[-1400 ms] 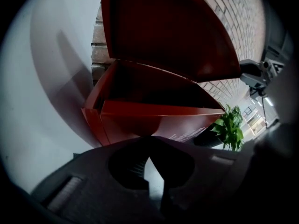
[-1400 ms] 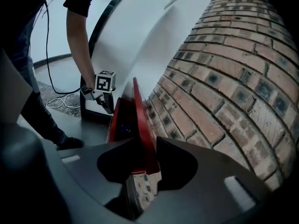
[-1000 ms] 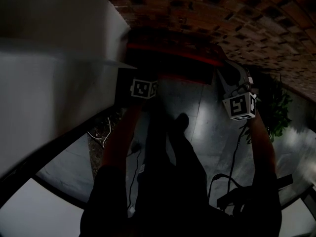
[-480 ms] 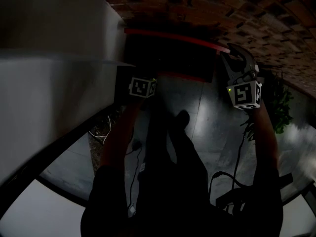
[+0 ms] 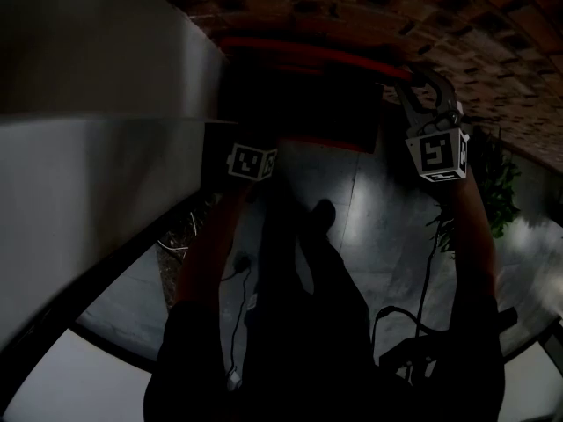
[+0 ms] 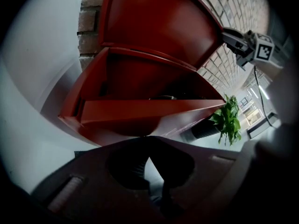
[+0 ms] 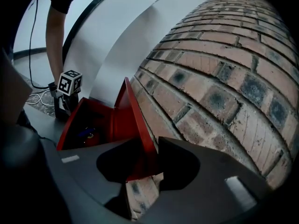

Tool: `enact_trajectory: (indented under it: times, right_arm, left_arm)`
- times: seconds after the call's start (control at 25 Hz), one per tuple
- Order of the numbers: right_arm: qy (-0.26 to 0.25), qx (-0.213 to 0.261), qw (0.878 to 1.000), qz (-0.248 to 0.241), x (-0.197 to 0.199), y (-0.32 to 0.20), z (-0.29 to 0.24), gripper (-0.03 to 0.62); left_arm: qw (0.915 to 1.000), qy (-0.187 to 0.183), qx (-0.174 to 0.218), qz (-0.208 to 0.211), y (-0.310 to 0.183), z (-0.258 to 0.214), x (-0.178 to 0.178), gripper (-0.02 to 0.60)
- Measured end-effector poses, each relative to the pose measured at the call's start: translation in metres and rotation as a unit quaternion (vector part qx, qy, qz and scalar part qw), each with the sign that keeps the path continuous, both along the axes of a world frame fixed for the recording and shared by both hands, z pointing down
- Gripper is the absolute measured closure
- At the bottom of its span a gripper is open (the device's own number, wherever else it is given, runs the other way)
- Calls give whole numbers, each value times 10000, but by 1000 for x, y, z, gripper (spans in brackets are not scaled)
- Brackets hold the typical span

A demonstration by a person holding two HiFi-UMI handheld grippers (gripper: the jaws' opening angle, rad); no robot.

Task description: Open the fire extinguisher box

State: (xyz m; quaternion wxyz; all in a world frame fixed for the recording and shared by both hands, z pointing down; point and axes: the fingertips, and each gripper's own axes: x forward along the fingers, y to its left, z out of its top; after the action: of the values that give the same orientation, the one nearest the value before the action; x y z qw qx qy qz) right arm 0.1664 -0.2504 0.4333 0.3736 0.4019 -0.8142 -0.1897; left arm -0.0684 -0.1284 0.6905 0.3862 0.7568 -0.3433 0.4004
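Against the brick wall (image 7: 224, 69) stands the red box (image 6: 140, 115), on the floor, with a white wall (image 7: 121, 36) at its far side in the right gripper view. Its lid (image 6: 159, 27) is raised, hinged along the wall side and tilted up over the open body. Something small and blue (image 7: 88, 133) lies inside, too dim to make out.

The right gripper (image 7: 152, 157) has its jaws partly apart and clamped on the lid's end edge, which runs up between them in the right gripper view. The left gripper view shows the same gripper reaching the lid's upper right corner.

The left gripper (image 6: 147, 139) points down in front of the box near its other end, its jaws met at the tips with nothing between them. Whether it touches the box I cannot tell.

A green plant (image 6: 226, 120) stands on the floor just past the box's right end.
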Motion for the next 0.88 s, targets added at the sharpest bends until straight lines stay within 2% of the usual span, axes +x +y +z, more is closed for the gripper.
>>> enact_trajectory:
  times: [0.2, 0.44, 0.6, 0.88]
  right_arm:
    - [16, -45, 9999, 102, 5, -17, -1, 474]
    - [-54, 338, 9986, 391, 12, -26, -6, 459]
    - [-25, 507, 9961, 726, 32, -29, -12, 394]
    - [-72, 516, 9964, 674, 32, -19, -17, 405]
  left_arm:
    - [9999, 120, 12, 49, 0, -1, 4, 581]
    - [9998, 134, 53, 134, -1, 0, 3, 581]
    - [9997, 190, 56, 161, 0, 0, 3, 581]
    - [9997, 223, 57, 122, -1, 0, 3, 581]
